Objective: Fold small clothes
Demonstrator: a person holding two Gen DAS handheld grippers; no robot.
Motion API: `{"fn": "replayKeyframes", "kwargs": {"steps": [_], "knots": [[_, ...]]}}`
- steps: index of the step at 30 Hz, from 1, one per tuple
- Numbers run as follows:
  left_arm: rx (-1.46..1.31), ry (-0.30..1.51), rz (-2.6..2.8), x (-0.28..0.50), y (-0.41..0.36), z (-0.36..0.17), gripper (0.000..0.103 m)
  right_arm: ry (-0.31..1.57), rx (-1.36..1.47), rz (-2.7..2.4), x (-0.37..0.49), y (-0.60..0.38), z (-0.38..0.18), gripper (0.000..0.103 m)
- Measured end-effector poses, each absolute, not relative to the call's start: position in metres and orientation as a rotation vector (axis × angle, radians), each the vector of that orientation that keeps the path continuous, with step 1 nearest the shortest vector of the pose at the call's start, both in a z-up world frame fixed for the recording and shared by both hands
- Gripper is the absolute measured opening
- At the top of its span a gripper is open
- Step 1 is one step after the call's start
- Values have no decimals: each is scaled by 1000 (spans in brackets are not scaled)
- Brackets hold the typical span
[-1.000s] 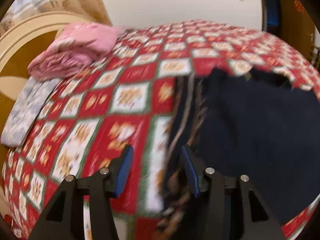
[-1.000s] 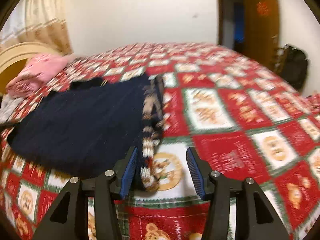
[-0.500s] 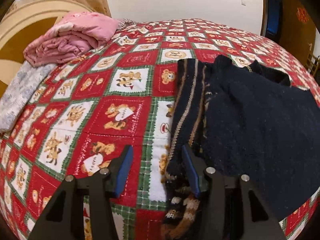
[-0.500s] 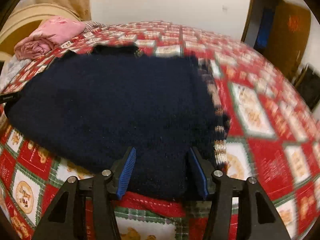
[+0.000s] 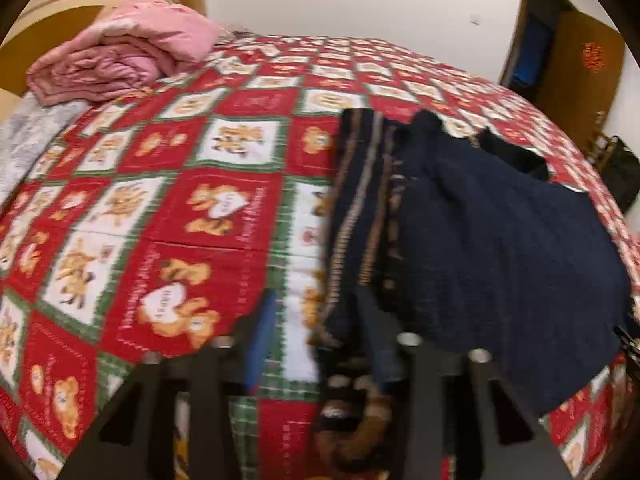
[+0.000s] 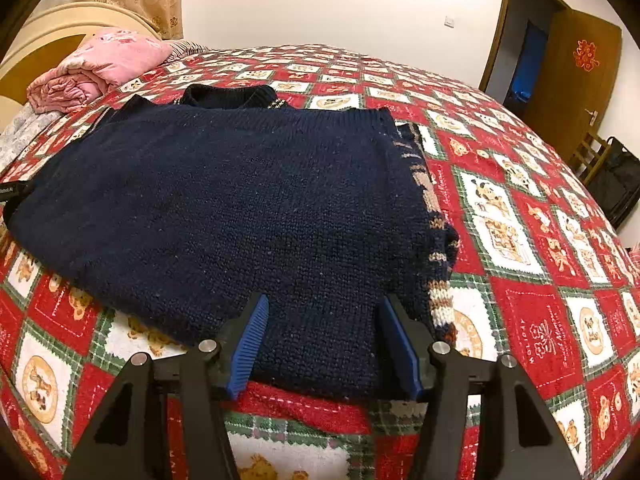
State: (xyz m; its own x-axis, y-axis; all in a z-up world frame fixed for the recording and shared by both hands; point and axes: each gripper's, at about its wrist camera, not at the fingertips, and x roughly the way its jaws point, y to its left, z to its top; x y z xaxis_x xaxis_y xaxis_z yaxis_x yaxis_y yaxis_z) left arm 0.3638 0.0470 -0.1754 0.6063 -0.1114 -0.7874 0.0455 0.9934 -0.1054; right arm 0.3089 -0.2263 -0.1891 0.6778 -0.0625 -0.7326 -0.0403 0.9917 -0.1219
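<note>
sweater: navy knit sweater [image 6: 240, 200] lies flat on the bedspread [image 6: 520, 320], dark plain side up, collar [image 6: 228, 96] at the far edge
sweater edges: patterned brown/cream band [image 6: 436, 264] runs down its right edge in the right wrist view; in the left wrist view a striped band [image 5: 352, 220] runs down its left edge
folds: a plain navy layer lies over the patterned part on both sides (how many layers underneath, cannot tell)
right gripper: right gripper [image 6: 324, 344] spread wide, 2 blue-padded fingers [image 6: 248, 344] above the near hem of the sweater; nothing pinched between them
right contact: cannot tell whether the finger tips touch the knit
left gripper: left gripper [image 5: 320, 344] at the sweater's near left corner, frame heavily motion-blurred
left claw state: fingers apart; left pad over bare bedspread, right finger [image 5: 380, 352] over the striped band; not clamped on anything
bedspread: red/white/green patchwork with teddy-bear squares, covers the whole bed
other items: folded pink quilt [image 6: 96, 68] at the far left near the cream headboard [image 6: 60, 24], well apart from the sweater; grey patterned fabric [image 5: 24, 148] just beside the quilt
room: white wall behind, brown door [image 6: 576, 80] open at far right, dark bag [image 6: 616, 184] by the wall
</note>
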Motion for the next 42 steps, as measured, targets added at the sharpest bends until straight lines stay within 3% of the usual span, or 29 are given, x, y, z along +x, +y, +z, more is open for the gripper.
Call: {"fn": "replayKeyframes", "kwargs": {"steps": [1, 3, 8, 9, 10, 11, 12, 20, 26, 34, 38, 40, 42], "knots": [[-83, 917, -91, 364, 47, -175, 36, 824, -134, -15, 309, -226, -189, 60], [-86, 923, -127, 365, 44, -174, 22, 821, -143, -23, 308, -225, -189, 61], [-94, 913, -153, 362, 47, -167, 20, 827, -177, -68, 302, -214, -183, 61], [-117, 902, -155, 359, 54, -164, 23, 826, -187, -81, 299, -210, -180, 61], [-131, 884, -142, 356, 61, -161, 33, 816, -196, -83, 297, -203, -176, 61], [-130, 867, -119, 353, 69, -159, 49, 806, -212, -78, 295, -194, -172, 61], [-126, 854, -103, 351, 75, -157, 53, 799, -233, -72, 294, -185, -169, 61], [-197, 852, -12, 356, 138, -168, 53, 686, -448, 183, 300, -31, -147, 61], [-238, 862, -44, 350, 151, -177, 53, 580, -640, 311, 299, 84, -162, 61], [-271, 872, -89, 351, 169, -176, 53, 510, -798, 248, 316, 155, -187, 61], [-320, 893, -148, 364, 174, -173, 53, 573, -767, 267, 320, 154, -200, 19], [-323, 905, -190, 374, 170, -171, 53, 540, -788, 261, 312, 157, -205, 9], [-332, 915, -251, 386, 163, -168, 53, 524, -795, 247, 308, 157, -209, 8]]}}
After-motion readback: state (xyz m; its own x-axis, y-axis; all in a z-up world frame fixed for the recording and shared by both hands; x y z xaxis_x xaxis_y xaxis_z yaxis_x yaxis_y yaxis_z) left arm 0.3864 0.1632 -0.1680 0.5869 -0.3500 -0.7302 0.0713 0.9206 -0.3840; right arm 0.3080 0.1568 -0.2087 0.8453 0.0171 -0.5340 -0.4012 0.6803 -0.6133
